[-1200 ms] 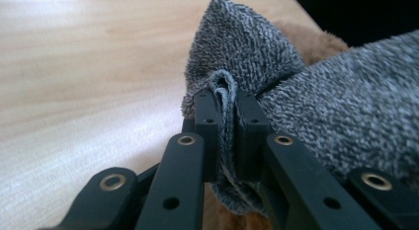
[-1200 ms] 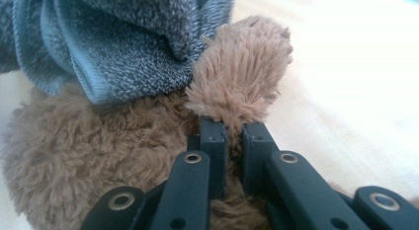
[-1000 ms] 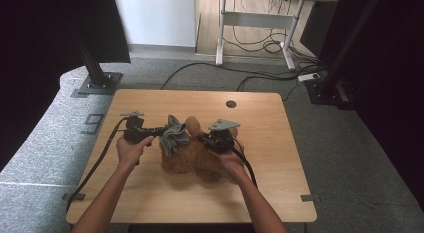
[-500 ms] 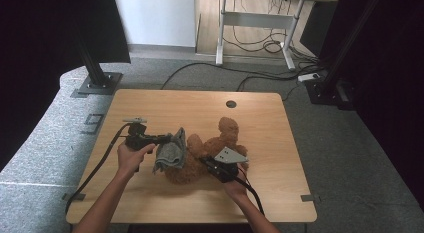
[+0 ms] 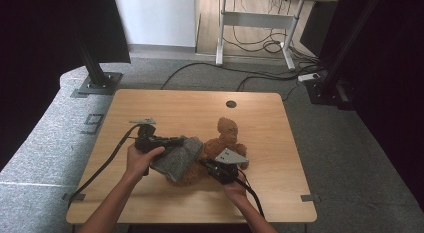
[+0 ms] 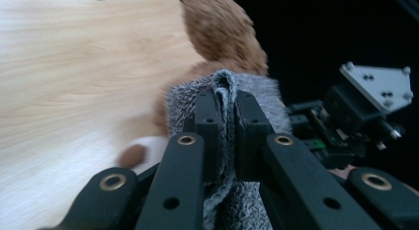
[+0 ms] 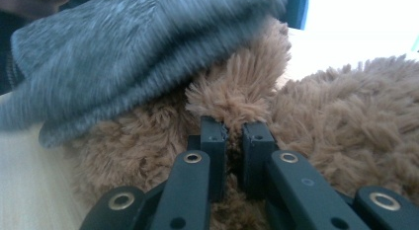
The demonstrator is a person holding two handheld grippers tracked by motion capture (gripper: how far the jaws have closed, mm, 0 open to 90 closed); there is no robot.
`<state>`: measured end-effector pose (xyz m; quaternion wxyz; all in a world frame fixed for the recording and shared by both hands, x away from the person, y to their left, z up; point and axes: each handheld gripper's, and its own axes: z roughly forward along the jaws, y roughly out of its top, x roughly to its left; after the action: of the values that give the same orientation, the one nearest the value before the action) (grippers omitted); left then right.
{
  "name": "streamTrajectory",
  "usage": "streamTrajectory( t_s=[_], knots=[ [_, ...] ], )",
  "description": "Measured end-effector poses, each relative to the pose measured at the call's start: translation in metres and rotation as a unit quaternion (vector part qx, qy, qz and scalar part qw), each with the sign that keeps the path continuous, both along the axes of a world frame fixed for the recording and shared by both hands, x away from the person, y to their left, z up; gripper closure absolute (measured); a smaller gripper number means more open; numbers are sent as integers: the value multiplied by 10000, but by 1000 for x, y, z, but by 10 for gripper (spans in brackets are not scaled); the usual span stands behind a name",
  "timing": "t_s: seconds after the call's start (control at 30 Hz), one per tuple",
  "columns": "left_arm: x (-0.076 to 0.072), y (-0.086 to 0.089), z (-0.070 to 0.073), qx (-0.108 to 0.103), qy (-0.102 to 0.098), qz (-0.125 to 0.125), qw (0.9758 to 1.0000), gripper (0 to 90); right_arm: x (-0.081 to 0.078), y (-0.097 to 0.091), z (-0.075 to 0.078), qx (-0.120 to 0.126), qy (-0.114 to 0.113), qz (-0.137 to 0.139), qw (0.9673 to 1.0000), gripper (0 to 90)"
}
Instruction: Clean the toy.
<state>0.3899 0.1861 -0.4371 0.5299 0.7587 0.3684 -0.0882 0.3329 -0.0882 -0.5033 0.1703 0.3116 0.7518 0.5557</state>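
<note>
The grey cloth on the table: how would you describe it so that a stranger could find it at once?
On the wooden table, look toward the near edge, where a brown plush bear lies. The grey cloth is draped over the bear's left end, pinched by the left gripper. It is the one fuzzy grey thing against brown fur.

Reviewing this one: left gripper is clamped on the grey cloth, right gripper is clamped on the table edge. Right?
Not quite. The left gripper does clamp the grey cloth, but the right gripper is clamped on the brown plush toy, as the right gripper view shows.
</note>
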Motion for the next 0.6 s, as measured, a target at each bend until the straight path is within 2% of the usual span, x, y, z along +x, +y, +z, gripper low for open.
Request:
streamTrajectory(
  t_s=[0.07,0.2,0.33,0.53,0.6],
  knots=[
    [-1,-8,-6,232,-48,54,9997,823,2,0,0,25,51,-48,10000,827],
    [0,-4,-14,371,-31,183,9991,827,2,0,-1,53,70,-71,9999,827],
    [-2,10,-20,440,-35,365,9984,828,-1,0,-2,92,36,-71,9999,826],
    [-3,27,-27,533,82,556,9970,826,-11,-2,-5,138,-23,-9,9999,826],
    [-1,35,-31,654,115,669,9956,826,-14,-3,-6,133,-26,1,9999,827]
  ],
)
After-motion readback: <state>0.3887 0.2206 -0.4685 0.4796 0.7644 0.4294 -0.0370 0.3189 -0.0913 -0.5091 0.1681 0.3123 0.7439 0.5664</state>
